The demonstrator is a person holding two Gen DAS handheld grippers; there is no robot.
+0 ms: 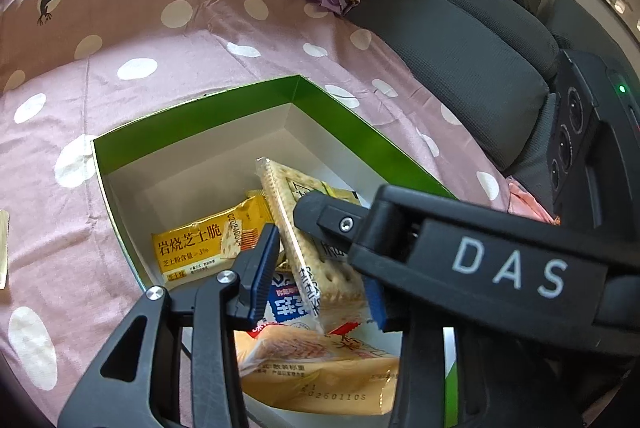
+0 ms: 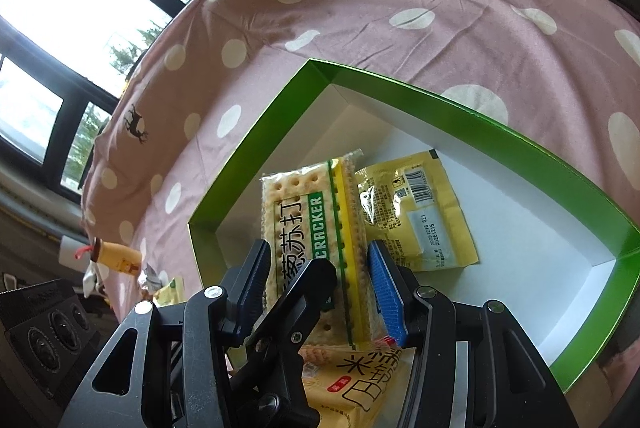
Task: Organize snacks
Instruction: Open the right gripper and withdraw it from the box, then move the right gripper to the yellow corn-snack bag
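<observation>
Two grippers share one soda cracker pack [image 2: 312, 228] over the green box [image 1: 192, 131]: right gripper [image 2: 320, 280] clamps it upright, left gripper [image 1: 320, 268] fingers loosely bracketing its end.

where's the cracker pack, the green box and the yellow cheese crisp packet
cracker pack [image 2: 316, 224]: right wrist view, on its green CRACKER label
green box [image 2: 256, 131]: right wrist view, on its left green wall
yellow cheese crisp packet [image 1: 192, 248]: left wrist view, on its printed front
</observation>
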